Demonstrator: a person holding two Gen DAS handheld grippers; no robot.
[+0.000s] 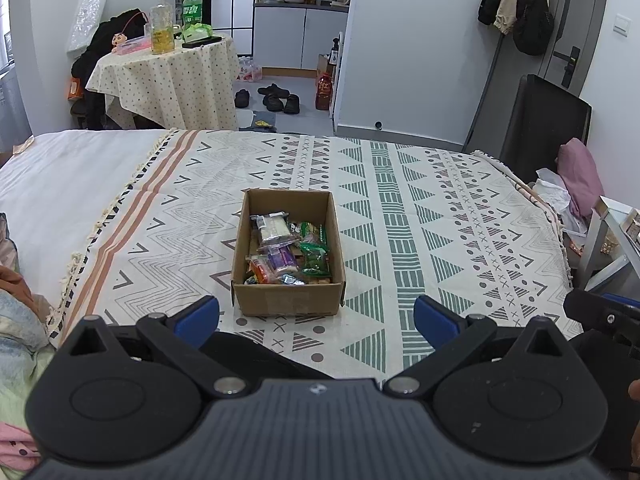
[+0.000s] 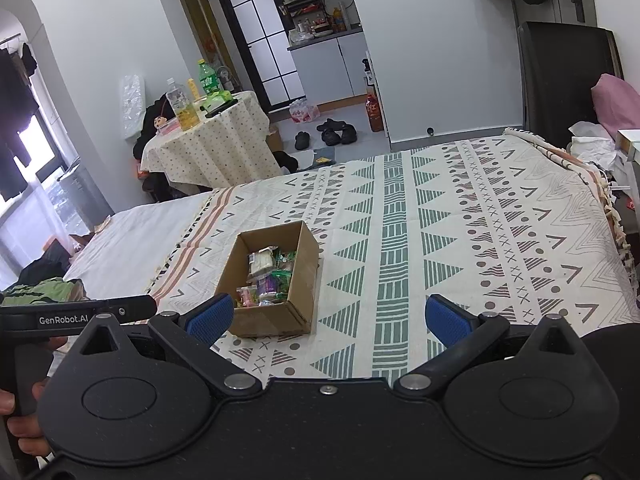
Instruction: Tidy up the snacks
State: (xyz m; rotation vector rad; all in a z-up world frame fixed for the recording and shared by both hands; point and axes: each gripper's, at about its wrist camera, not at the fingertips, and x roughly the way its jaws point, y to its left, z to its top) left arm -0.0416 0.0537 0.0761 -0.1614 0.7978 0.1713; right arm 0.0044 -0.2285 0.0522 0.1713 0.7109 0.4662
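Both grippers hang over the bed with nothing in them. Low in the left wrist view the left gripper (image 1: 316,316) has its blue pads spread wide, and the right gripper (image 2: 328,314) stands just as wide low in its own view.

Between them and a little ahead, the cardboard box (image 1: 289,300) sits on the patterned bedspread (image 1: 420,216), near the middle of the left view and left of center in the right view. It is open on top and holds the snacks (image 1: 286,250): a clear-wrapped pale bar, green packets, a purple one and an orange one. Their print is too small to read.

The only writing I can make out is "GenRobot.AI" in white on the black handle of the left gripper (image 2: 76,314), which shows at the lower left edge of the right view, with fingers of the left hand (image 2: 18,420) wrapped below it. The left view shows just a dark edge of the right gripper (image 1: 600,312) at its right side.

At upper left of both views stands a round table (image 1: 168,76) under a dotted cloth, carrying a green bottle (image 1: 193,6) whose label I cannot read. A window (image 2: 28,168) appears at the far left only in the right view, while the left view alone shows a light switch (image 1: 622,24) at upper right.
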